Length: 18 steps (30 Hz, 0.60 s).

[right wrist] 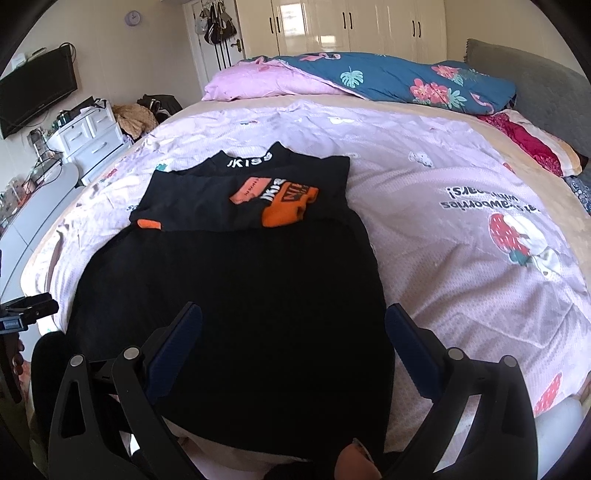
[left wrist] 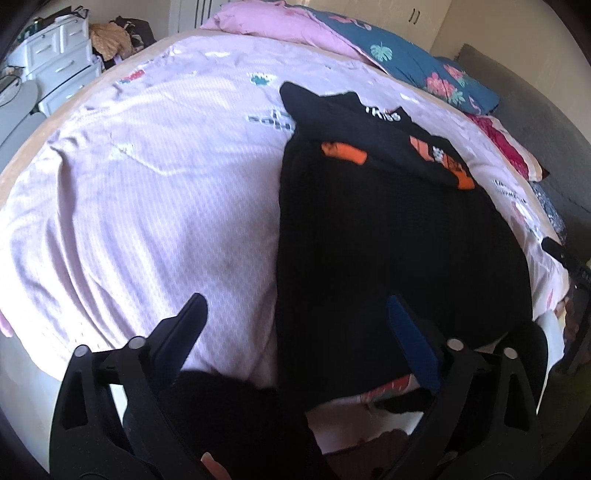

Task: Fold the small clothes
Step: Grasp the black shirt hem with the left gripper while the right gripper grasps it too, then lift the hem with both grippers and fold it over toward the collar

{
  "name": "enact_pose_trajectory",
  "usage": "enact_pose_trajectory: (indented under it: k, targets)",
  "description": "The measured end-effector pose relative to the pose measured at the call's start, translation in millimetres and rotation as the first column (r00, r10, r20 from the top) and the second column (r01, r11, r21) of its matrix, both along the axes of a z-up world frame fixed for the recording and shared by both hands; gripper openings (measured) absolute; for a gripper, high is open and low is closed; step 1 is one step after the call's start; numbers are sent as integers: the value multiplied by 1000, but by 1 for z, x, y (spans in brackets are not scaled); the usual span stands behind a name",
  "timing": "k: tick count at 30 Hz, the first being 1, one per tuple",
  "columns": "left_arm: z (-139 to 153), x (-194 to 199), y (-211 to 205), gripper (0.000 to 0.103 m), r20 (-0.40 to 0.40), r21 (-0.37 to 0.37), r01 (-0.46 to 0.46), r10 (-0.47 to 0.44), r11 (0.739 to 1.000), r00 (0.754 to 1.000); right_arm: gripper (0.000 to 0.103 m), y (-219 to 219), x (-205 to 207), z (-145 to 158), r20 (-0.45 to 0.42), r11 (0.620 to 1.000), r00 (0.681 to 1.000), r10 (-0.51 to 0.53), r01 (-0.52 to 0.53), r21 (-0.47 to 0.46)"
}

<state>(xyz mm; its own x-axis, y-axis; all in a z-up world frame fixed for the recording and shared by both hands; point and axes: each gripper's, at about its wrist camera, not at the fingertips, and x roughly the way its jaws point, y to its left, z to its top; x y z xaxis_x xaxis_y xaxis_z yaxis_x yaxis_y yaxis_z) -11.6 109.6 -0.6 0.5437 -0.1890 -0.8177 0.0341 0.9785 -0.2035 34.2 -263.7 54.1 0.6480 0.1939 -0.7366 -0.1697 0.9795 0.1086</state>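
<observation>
A large black garment point(left wrist: 388, 251) point(right wrist: 229, 295) lies spread flat on the pink bed sheet point(left wrist: 147, 206) point(right wrist: 461, 258). At its far end sits a folded black top with orange patches point(left wrist: 391, 147) point(right wrist: 258, 195). My left gripper point(left wrist: 295, 317) is open above the garment's left edge: one finger hangs over the sheet, the other over the black cloth. My right gripper point(right wrist: 295, 325) is open too, above the garment's near right part, with nothing pinched. Black cloth point(left wrist: 229, 406) hangs low at the bed's near edge; I cannot tell whether it belongs to the garment.
A rolled pink and blue flowered duvet point(right wrist: 369, 81) lies along the bed's far side, red pillows point(right wrist: 532, 144) at the right by a grey headboard point(right wrist: 524, 70). White drawers point(right wrist: 92, 136) and a wall television point(right wrist: 37, 92) stand left of the bed, wardrobes point(right wrist: 351, 29) behind.
</observation>
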Motion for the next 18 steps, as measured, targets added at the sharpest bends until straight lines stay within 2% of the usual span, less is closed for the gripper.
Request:
enact_pose_trajectory:
  k: [2,4,7,14,18]
  targets:
    - [-5,-4,-1,78,-12,-21,12,-12,1000,1000,99,-2,-2,-3,-7,1000,1000,-3,3,-4]
    - [-12,-9,-2,65,-37,-39,27,-28,999,999,99,-4,-5,-5,-13,1000,1000,-4,4,-9]
    - [-20,-13,-4,56,-64,-66,36,-41,997,997,99,-6,-10,-8,-17,1000,1000,-4,3,-14]
    - [-34,-16,-6,55,-111,-92,40,-51,995,992,99,-8,-23,-18,-38,999,999,23,-24,-38]
    - [-40,-15,-7,37,-130,-99,38,-51,994,990,99,-12,-32,-27,-65,998,997,32,-35,-50]
